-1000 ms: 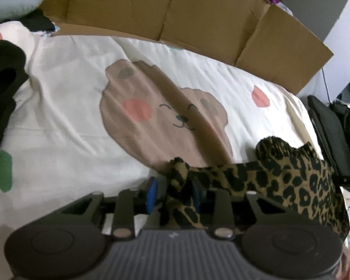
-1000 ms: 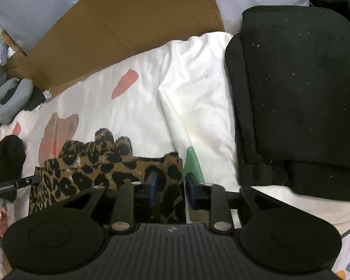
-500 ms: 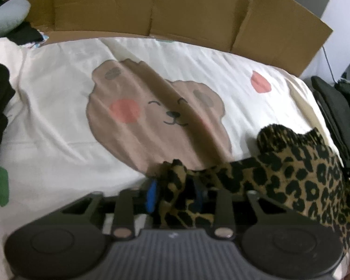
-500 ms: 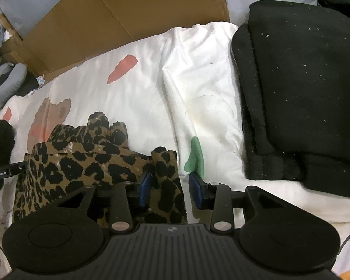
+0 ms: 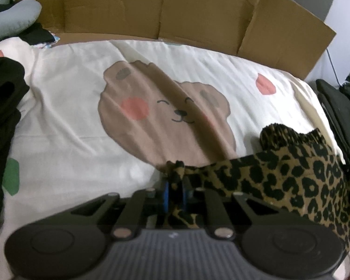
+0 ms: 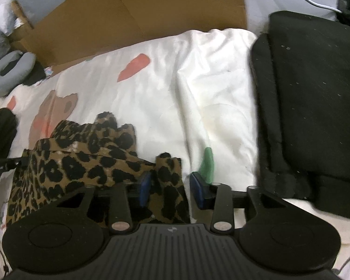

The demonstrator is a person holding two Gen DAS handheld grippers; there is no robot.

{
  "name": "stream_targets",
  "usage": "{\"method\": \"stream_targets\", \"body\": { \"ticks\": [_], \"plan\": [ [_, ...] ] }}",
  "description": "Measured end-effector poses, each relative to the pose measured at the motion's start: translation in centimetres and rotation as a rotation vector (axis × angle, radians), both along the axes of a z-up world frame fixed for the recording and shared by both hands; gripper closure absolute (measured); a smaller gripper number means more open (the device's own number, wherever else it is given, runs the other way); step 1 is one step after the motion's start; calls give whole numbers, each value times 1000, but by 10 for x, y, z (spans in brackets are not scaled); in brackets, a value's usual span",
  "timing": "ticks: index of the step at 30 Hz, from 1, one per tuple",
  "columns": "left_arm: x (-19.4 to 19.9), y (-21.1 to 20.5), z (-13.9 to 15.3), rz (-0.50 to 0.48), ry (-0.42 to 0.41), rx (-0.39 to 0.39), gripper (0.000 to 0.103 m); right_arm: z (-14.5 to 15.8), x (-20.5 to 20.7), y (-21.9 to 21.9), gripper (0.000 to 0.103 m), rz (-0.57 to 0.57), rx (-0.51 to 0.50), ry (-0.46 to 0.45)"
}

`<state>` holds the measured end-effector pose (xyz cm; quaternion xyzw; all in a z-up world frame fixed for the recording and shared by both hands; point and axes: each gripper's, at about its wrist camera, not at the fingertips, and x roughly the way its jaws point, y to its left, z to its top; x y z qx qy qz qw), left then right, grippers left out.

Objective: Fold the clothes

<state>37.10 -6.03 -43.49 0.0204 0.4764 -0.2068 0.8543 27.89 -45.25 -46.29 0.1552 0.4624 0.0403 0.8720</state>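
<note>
One leopard-print garment point(image 5: 291, 177) on the bear-print bedsheet point(image 5: 81, 121), long axis strung gripper to gripper. Left gripper point(image 5: 175, 192) pinched tight on one corner; right gripper point(image 6: 170, 186) spread wide, cloth loose between fingers. One black folded stack point(image 6: 315, 107) beside.

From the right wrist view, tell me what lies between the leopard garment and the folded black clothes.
Only bare white bedsheet separates the leopard garment from the folded black clothes, with a green printed patch on it.

A bed sheet point(image 5: 70, 121) printed with a smiling bear point(image 5: 165, 119) spreads ahead of the fingers. Flattened cardboard point(image 5: 165, 7) stands along its far edge, a grey neck pillow point(image 6: 10, 72) at the far left, pale wall point(image 5: 347, 23) behind.
</note>
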Motion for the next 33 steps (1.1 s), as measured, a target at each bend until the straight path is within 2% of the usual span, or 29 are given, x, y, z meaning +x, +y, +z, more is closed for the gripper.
{"method": "stream_targets", "body": {
  "ticks": [3,5,22,25,33],
  "plan": [
    [-3,2,4,15,-6,-12,93,5,-1,1,95,9,-2,-6],
    [-5,5,10,26,-18,-20,93,11,-4,2,97,4,-16,-23],
    [-26,26,80,89,-149,-145,93,86,-43,4,98,-70,-74,-202],
    [-28,28,87,97,-157,-172,93,93,-47,5,98,-72,-81,-218],
    [-26,27,106,77,-192,-176,93,108,-52,5,98,-100,-75,-259]
  ]
}}
